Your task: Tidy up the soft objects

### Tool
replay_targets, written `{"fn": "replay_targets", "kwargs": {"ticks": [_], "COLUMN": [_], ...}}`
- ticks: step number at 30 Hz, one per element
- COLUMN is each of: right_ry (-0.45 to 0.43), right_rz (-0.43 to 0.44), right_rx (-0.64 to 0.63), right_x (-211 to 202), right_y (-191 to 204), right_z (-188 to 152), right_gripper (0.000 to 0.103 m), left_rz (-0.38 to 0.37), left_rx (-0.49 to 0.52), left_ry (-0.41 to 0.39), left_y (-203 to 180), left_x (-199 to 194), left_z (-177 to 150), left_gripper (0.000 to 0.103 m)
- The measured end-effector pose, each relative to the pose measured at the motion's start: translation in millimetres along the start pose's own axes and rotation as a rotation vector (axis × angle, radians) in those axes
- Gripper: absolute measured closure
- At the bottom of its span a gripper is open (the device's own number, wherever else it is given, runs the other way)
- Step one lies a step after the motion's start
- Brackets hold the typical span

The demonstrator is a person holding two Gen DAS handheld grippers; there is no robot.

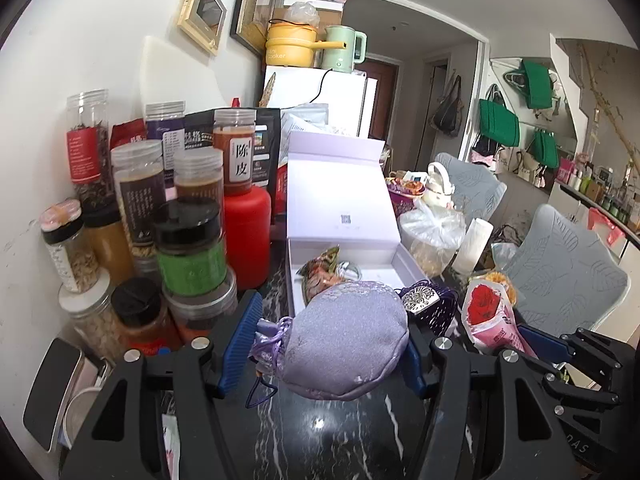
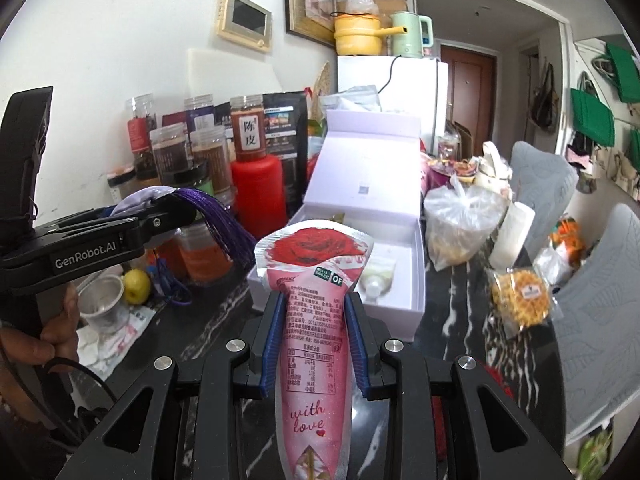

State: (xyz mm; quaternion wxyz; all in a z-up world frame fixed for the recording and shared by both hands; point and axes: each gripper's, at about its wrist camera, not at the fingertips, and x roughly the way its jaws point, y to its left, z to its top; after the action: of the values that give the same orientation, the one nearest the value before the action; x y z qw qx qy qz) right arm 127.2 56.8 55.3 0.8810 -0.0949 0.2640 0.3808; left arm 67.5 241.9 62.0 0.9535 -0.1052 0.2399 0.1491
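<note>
My left gripper [image 1: 328, 340] is shut on a lilac silk pouch [image 1: 344, 340] with a purple tassel [image 1: 436, 304], held above the dark marble table just short of the open white gift box [image 1: 340, 208]. The box holds a patterned sachet [image 1: 320, 272]. My right gripper [image 2: 314, 320] is shut on a pink rose-print packet [image 2: 314, 340] that reads "with love", held upright in front of the same box [image 2: 404, 280]. The left gripper [image 2: 132, 228] with pouch and tassel [image 2: 224, 224] shows at the left of the right wrist view. The packet [image 1: 486, 312] shows at the right of the left wrist view.
Several spice jars [image 1: 188, 240] and a red bottle [image 1: 246, 236] stand along the wall at left. A plastic bag [image 2: 460, 224], a paper roll [image 2: 512, 236] and a wrapped waffle [image 2: 520, 296] lie right of the box. Grey chairs [image 2: 592, 300] stand at the table's right edge.
</note>
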Motion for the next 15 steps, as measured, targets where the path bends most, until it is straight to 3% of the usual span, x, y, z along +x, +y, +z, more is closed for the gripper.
{"fn": "replay_targets", "kwargs": {"ticks": [7, 15], "right_ry": [-0.043, -0.060], "right_rz": [-0.010, -0.011], "right_rx": [-0.015, -0.037], "right_x": [8.3, 27.6], "right_y": [-11.6, -27.7], "right_z": [31.1, 60.9], "right_gripper": [0.073, 0.073], "left_rz": [-0.028, -0.011], "left_rx": [0.010, 0.025], "left_ry": [-0.040, -0.045], "left_y": [-2.2, -10.0], "left_x": [14.1, 39.3], "left_z": [31.7, 61.1], "left_gripper": [0.041, 0.041]}}
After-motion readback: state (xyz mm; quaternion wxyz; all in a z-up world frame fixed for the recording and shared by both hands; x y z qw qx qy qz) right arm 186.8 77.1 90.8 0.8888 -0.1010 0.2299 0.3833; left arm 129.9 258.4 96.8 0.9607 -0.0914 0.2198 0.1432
